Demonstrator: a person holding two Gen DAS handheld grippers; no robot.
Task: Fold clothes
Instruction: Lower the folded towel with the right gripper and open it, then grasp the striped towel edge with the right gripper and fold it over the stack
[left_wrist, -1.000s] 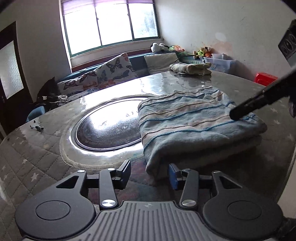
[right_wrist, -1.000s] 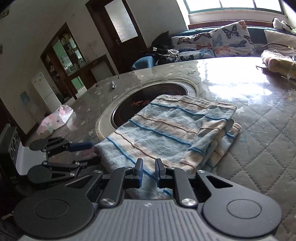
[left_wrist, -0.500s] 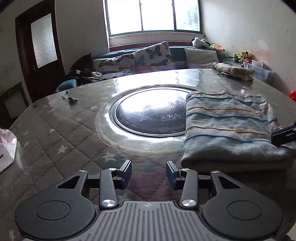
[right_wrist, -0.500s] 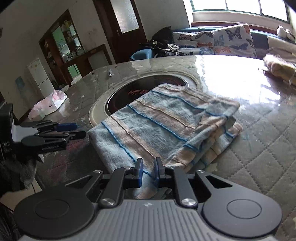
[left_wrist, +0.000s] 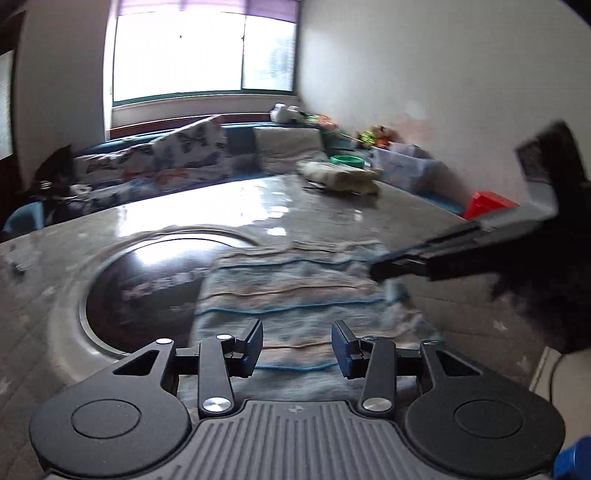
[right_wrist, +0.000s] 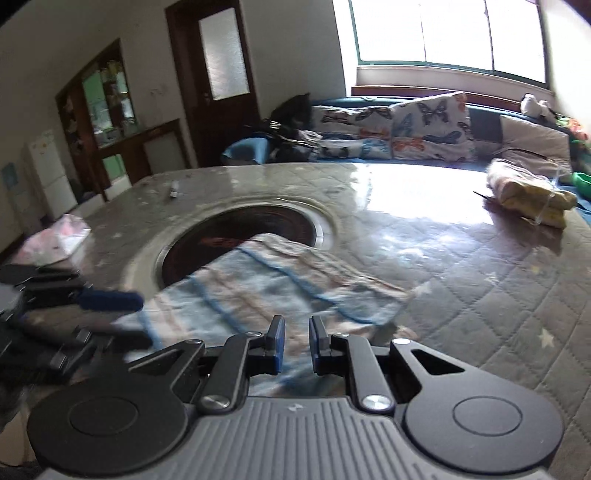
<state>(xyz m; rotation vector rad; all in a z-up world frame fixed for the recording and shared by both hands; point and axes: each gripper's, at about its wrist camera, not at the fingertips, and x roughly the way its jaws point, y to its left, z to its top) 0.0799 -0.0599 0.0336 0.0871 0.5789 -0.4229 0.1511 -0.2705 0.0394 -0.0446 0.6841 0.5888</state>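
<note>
So the blue-and-beige striped knitted garment (left_wrist: 295, 295) was lying on the round quilted grey table with the star pattern (right_wrist: 498, 295), near edge, just right of the dark round glass inset (left_wrist: 147, 280) in the middle and lapping over its rim a bit. It already looked doubled over into a rough rectangle, though both views were pretty blurry, so I couldn't count layers.

The left gripper (left_wrist: 297, 345) was hanging low over the near end of the cloth with its fingers spread wide and nothing between them. The right gripper (right_wrist: 295, 343) was over the garment's right side, fingers only a narrow gap apart. I saw cloth behind that gap but couldn't say for sure it was pinching any; it looked empty to me. In the left view its tips sat just above the far right corner of the cloth.

Step-wise, honestly it fit two readings: they were either lining up for another fold across the rectangle, or just done and squaring it off. If another fold was coming, I'd guess both sets of fingers need to bite matching corners of one edge, through all layers, or the stack will slide apart.

A yellowish folded bundle (right_wrist: 532, 195) sat at the far right of the table.
</note>
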